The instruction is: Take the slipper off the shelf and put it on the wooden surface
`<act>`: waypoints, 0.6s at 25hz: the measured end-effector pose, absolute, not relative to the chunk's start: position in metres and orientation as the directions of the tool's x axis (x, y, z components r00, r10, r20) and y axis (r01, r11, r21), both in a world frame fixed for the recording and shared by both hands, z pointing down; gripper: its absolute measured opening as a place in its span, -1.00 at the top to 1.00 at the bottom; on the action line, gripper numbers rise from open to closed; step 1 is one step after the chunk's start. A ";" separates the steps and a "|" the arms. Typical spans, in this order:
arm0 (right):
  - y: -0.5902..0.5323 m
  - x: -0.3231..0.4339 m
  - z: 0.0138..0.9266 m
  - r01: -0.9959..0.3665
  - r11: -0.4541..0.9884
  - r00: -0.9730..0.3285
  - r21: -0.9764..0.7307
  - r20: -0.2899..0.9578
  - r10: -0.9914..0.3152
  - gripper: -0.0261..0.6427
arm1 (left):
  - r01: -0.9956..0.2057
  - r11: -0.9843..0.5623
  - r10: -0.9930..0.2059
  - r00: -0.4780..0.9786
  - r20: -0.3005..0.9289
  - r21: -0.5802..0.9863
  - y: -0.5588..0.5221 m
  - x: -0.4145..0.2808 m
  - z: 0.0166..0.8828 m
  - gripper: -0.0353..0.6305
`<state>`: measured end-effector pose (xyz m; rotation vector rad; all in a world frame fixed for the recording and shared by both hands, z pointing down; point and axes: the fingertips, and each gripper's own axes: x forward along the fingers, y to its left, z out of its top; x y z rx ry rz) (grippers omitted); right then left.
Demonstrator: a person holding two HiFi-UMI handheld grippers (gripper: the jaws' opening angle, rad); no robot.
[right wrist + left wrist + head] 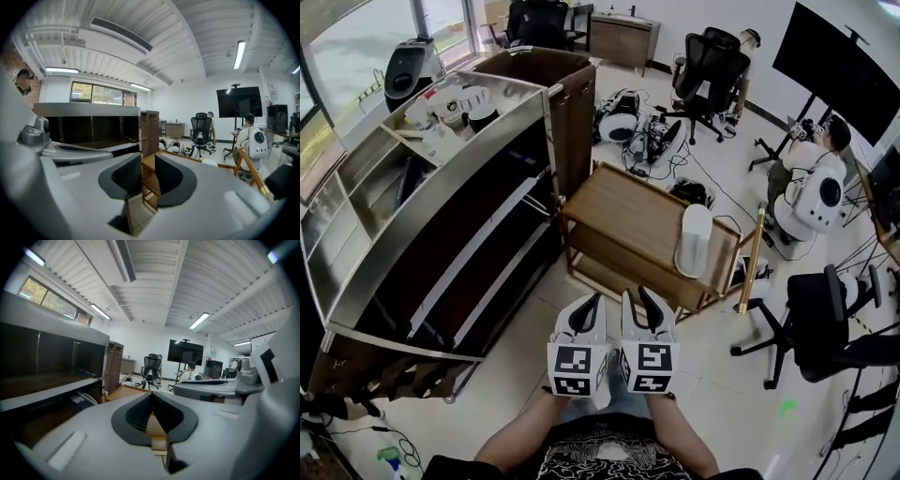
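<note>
A white slipper (694, 239) lies flat on the wooden table (623, 211), near its right edge. The dark shelf unit (441, 234) stands to the left of the table. Both grippers hover side by side over the floor in front of the table, well short of the slipper. My left gripper (592, 303) (151, 395) is shut, its pads meeting at the tips with nothing between them. My right gripper (642, 302) (147, 160) is open, with a narrow empty gap through which the table's corner (149, 176) shows.
Cups and bowls (461, 103) sit on the shelf's top. A gold post (751, 258) stands at the table's right. A black office chair (830, 323) stands further right. Another chair (708, 61) and cabled gear (642, 131) are behind the table, and a seated person (811, 183) is at the far right.
</note>
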<state>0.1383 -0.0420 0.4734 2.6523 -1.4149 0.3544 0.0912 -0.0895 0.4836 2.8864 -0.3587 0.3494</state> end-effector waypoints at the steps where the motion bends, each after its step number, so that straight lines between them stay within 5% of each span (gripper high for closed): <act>1: -0.045 0.130 0.470 -0.840 -0.542 0.522 -0.010 0.252 -0.815 0.67 | -0.282 -0.943 -0.231 0.937 0.261 0.178 -0.092 0.084 0.484 0.88; 15: -0.066 0.054 0.442 -0.974 -0.226 0.228 0.033 0.198 -0.953 0.75 | -0.536 -0.831 -0.501 0.838 0.214 0.151 -0.097 0.011 0.461 0.88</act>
